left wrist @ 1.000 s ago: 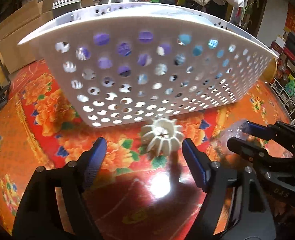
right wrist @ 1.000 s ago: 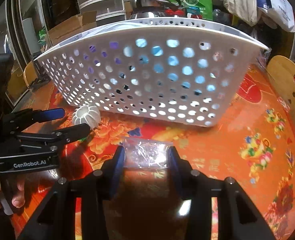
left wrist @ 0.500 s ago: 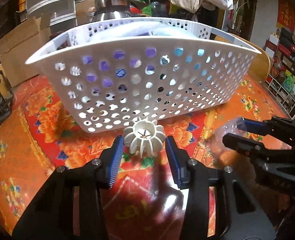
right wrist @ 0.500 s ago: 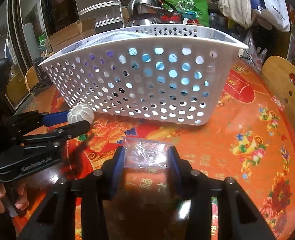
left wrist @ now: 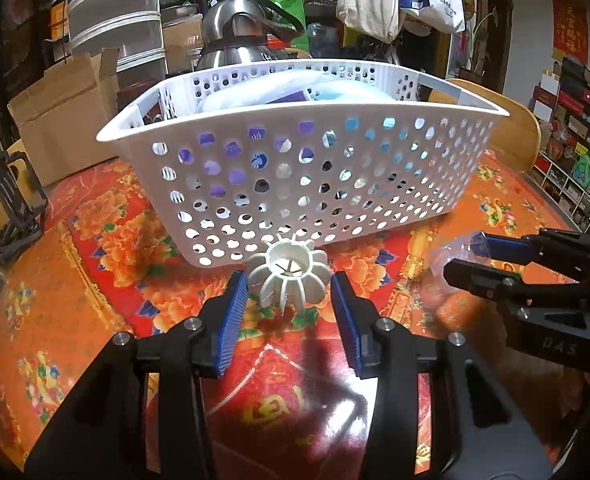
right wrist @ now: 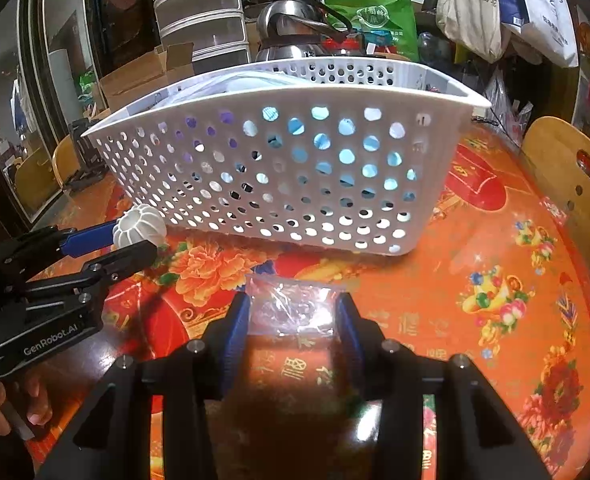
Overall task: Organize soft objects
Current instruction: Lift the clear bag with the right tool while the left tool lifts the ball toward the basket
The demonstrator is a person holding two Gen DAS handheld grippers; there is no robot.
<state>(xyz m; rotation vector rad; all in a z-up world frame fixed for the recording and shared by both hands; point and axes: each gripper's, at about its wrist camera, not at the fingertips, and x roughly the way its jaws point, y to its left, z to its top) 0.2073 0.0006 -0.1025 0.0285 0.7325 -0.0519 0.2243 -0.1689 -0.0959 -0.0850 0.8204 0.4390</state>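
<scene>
My left tongs clamp a white ribbed ball; my right tongs pinch a clear plastic bag. Both hang over the red floral worktop, near the white perforated basket just beyond.

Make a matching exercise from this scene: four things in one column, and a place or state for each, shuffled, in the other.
Things:
1. white ribbed ball
2. clear plastic bag
3. white perforated basket
4. steel kettle

Places or states:
A. behind the basket
B. between the right gripper's fingers
C. between the left gripper's fingers
D. on the floral tablecloth, already holding packets

Pairs: 1-C, 2-B, 3-D, 4-A
</scene>
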